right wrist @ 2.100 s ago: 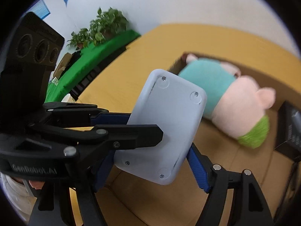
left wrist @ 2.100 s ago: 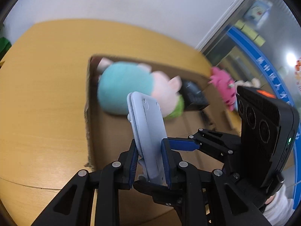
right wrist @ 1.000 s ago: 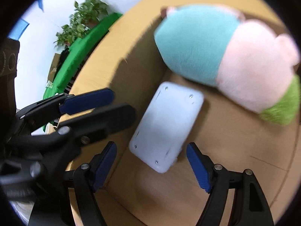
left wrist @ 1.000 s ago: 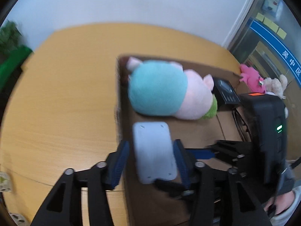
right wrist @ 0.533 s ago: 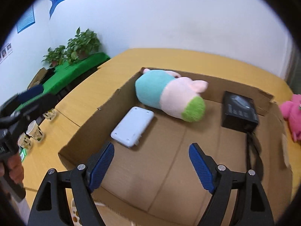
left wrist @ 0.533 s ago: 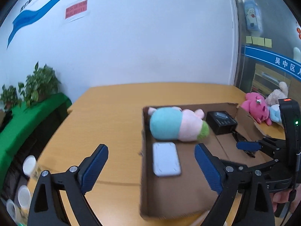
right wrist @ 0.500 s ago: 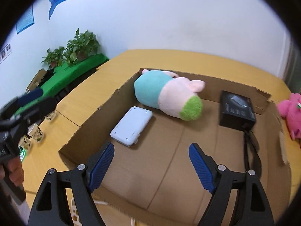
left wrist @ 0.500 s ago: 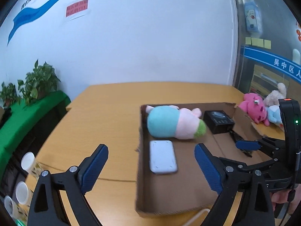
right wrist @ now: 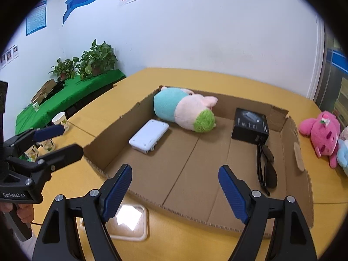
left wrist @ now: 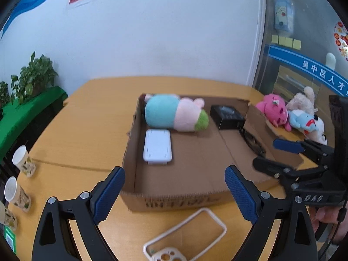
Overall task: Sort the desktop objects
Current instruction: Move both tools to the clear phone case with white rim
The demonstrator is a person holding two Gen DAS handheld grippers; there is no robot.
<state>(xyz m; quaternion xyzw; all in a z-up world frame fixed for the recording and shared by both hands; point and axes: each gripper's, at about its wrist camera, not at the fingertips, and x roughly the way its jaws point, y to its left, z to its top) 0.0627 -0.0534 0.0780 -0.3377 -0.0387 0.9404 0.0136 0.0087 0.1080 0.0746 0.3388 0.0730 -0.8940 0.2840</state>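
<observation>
Your left gripper (left wrist: pixel 175 192) hangs wide apart and empty, and your right gripper (right wrist: pixel 175 192) is just as wide with nothing between its pads. The pale blue-white case (left wrist: pixel 157 146) lies flat on the floor of the cardboard box (left wrist: pixel 174 200), just beside the teal-and-pink plush (left wrist: pixel 174 115). On the table near you sits a clear phone case (left wrist: pixel 184 237).

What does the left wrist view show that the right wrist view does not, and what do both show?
Only the left wrist view shows the phone case's camera cutouts. Only the right wrist view shows the sunglasses clearly inside the cardboard box. Both show the white device, the plush pig, the black box and the pink plush outside. Both tongs, left and right, are open.
</observation>
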